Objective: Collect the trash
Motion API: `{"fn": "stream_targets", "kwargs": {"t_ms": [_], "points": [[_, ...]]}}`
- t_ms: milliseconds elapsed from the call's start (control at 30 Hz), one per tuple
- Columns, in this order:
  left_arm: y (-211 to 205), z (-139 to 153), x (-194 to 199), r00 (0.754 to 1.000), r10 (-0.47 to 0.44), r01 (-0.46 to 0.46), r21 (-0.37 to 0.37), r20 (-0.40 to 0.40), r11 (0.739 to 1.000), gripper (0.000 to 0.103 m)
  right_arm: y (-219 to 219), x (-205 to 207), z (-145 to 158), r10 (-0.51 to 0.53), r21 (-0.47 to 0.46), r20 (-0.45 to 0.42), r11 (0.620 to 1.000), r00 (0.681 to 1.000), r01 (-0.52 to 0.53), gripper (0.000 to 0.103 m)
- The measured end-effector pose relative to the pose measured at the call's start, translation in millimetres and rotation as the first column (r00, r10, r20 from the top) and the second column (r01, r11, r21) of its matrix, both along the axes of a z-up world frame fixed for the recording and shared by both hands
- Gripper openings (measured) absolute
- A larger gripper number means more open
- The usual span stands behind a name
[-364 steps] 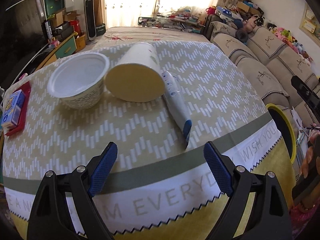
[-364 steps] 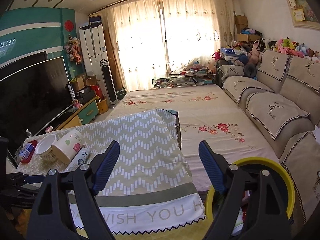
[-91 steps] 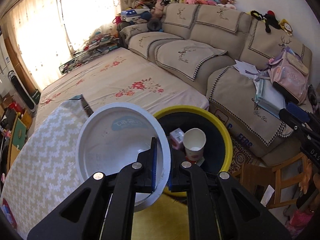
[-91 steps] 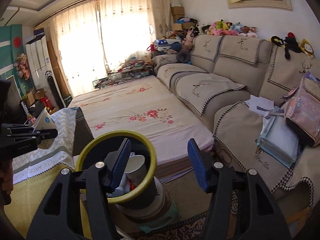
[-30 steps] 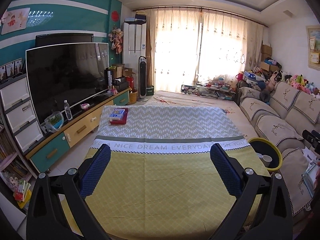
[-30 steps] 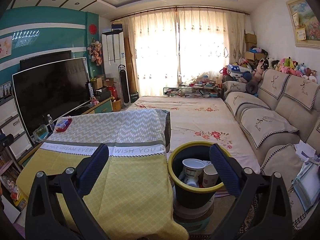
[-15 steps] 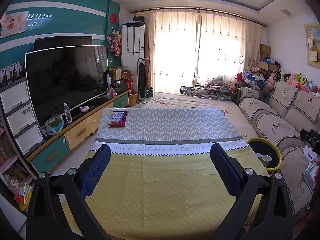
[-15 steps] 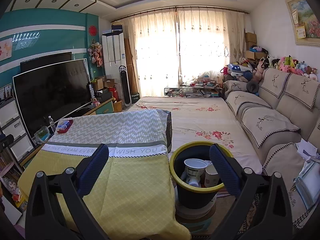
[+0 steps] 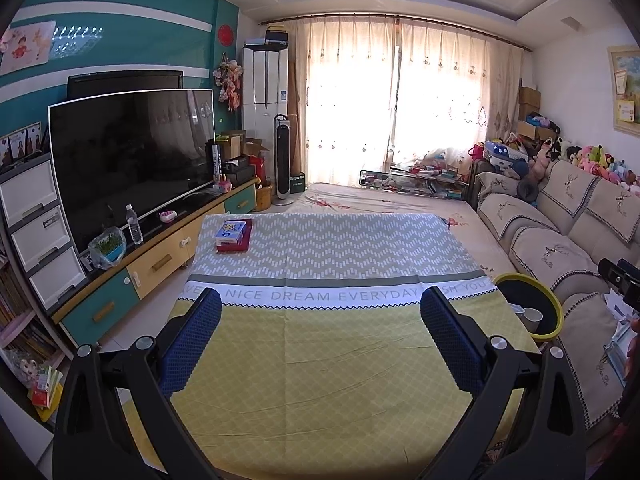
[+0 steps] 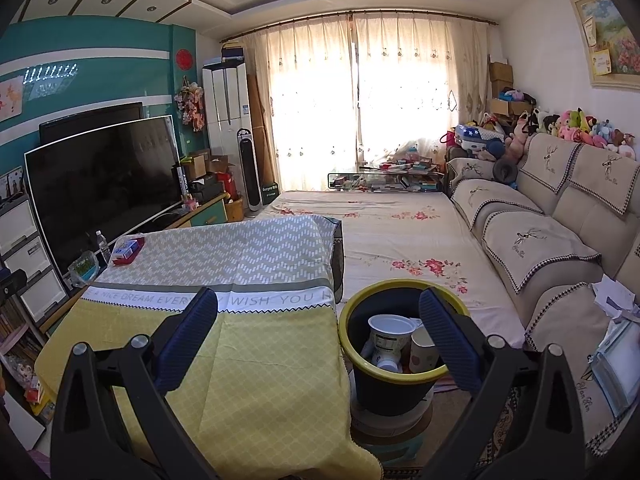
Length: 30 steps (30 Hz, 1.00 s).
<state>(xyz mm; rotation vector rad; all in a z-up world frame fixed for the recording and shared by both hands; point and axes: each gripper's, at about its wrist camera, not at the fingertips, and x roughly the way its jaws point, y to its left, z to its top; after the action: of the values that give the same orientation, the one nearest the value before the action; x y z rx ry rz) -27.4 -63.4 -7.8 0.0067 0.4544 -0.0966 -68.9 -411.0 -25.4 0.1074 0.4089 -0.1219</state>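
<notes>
Left wrist view first: the left claw (image 9: pixel 320 330) is spread wide with nothing between its blue pads (image 9: pixel 191 342), hovering above the near yellow end of the table (image 9: pixel 328 360). The tablecloth carries a white lettered band, then a grey zigzag stretch, and out at the far left corner sits a small blue box on a red tray (image 9: pixel 233 234). Off to the right, just beside the table edge, there is the yellow-rimmed trash bin (image 9: pixel 554 314), with a paper cup (image 9: pixel 533 315) showing inside it. A big television (image 9: pixel 128 160) lines the left wall, and a sofa (image 9: pixel 568 240) runs along the right.

Over to the right wrist view: the right claw (image 10: pixel 318 332) is also spread apart and empty, poised over the table's right edge and the bin (image 10: pixel 352 350). And here is the trash, down in the bin: a white bowl-shaped container (image 10: pixel 390 334) leaning against a spotted paper cup (image 10: pixel 423 354), with a smaller white item below them that I cannot make out. The bin stands on the floor, just beside the table and in front of a flower-print bed (image 10: pixel 400 232).
</notes>
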Motion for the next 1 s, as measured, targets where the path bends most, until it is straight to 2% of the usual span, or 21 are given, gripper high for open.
{"fn": "stream_targets", "kwargs": {"t_ms": [1000], "points": [[-3.0, -5.5, 2.0, 1.000, -0.003, 0.003, 0.007, -0.010, 1.000, 0.098, 1.4, 3.4, -9.8, -0.003, 0.007, -0.006, 1.000, 1.000, 0.003, 0.096]]}}
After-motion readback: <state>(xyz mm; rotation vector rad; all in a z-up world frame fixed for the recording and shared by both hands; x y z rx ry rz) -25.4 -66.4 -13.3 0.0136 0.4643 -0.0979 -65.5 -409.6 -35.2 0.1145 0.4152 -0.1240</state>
